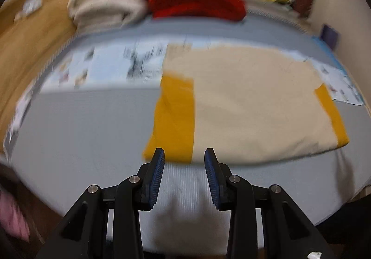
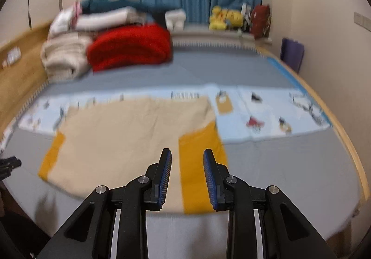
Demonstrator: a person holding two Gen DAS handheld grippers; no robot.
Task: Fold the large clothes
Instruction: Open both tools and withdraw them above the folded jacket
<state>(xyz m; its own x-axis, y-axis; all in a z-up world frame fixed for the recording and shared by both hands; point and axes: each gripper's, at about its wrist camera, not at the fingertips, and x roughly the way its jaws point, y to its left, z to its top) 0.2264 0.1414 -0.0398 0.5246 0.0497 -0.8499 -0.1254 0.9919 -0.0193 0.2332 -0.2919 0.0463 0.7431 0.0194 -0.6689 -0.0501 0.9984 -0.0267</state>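
A beige garment (image 1: 250, 101) with mustard-yellow side panels (image 1: 174, 119) lies flat on the grey bed. It also shows in the right wrist view (image 2: 129, 138), with a yellow panel (image 2: 199, 161) at its right side. My left gripper (image 1: 184, 154) is open and empty, just short of the garment's near left edge. My right gripper (image 2: 187, 157) is open and empty, above the garment's near right yellow panel. The tip of the left gripper (image 2: 9, 163) shows at the left edge of the right wrist view. Both views are blurred.
A light blue printed sheet (image 2: 266, 115) lies across the bed under the garment's far edge. Folded beige blankets (image 2: 65, 57) and a red blanket (image 2: 132, 47) are stacked at the head. A wooden bed frame (image 2: 343, 138) runs along the right; a wall is close beyond it.
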